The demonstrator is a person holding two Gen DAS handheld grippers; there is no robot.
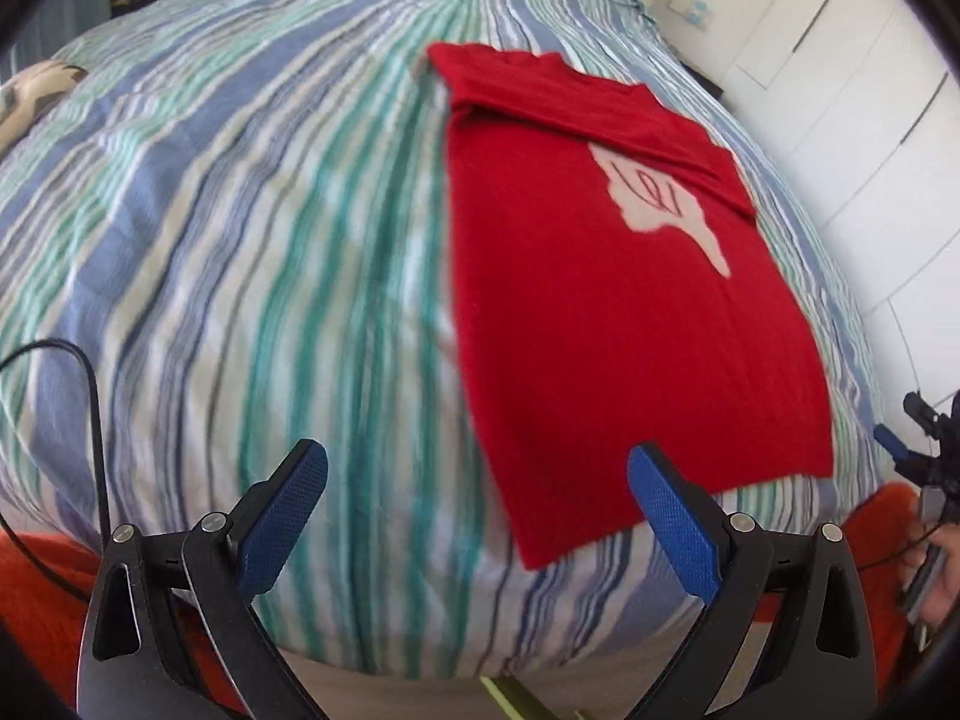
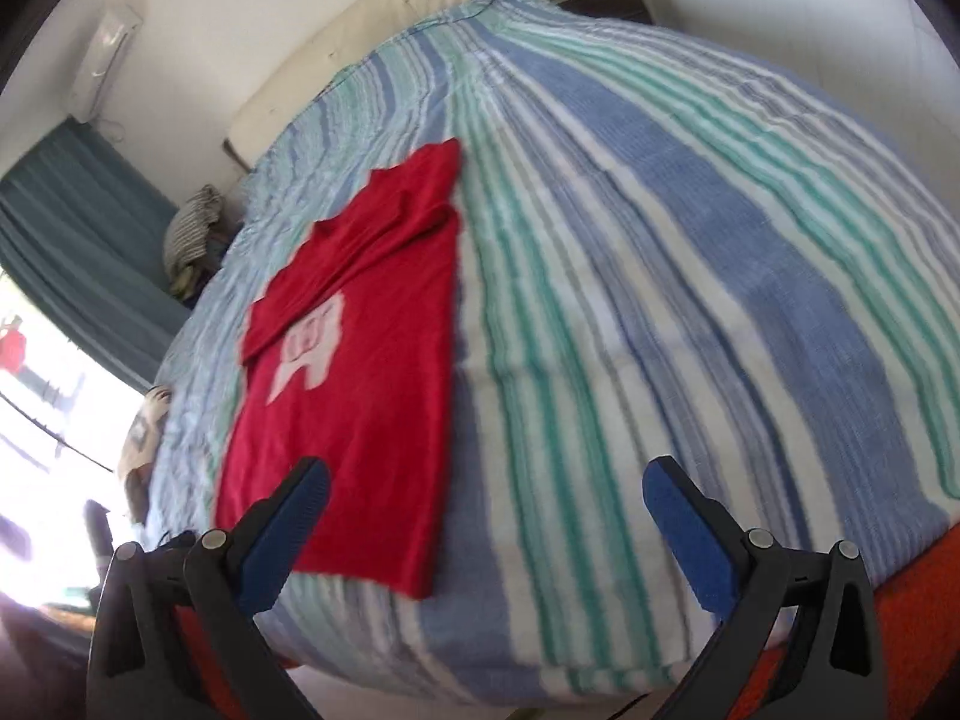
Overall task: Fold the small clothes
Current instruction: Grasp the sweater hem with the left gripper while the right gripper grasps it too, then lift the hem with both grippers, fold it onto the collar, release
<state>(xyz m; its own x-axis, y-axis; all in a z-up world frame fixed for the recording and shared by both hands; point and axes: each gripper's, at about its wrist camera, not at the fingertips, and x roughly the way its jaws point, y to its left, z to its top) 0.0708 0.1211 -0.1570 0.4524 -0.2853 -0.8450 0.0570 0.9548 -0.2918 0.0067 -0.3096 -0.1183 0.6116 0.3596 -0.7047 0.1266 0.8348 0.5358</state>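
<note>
A small red shirt [image 1: 606, 312] with a pale printed figure lies flat on the striped bedspread [image 1: 240, 240], folded lengthwise with a sleeve turned over its top. My left gripper [image 1: 477, 468] is open and empty, hovering above the bed's near edge, with its right finger over the shirt's lower hem. In the right wrist view the same shirt [image 2: 354, 360] lies to the left on the bedspread [image 2: 660, 300]. My right gripper [image 2: 486, 483] is open and empty, with its left finger over the shirt's near hem.
A cream headboard [image 2: 372, 30] and a dark nightstand [image 2: 606, 0] stand at the bed's far end. White wardrobe doors [image 1: 852, 90] line the right wall. Rumpled clothes [image 2: 192, 234] and teal curtains [image 2: 72, 228] are at the left. An orange sheet [image 1: 42, 588] shows below the bed's edge.
</note>
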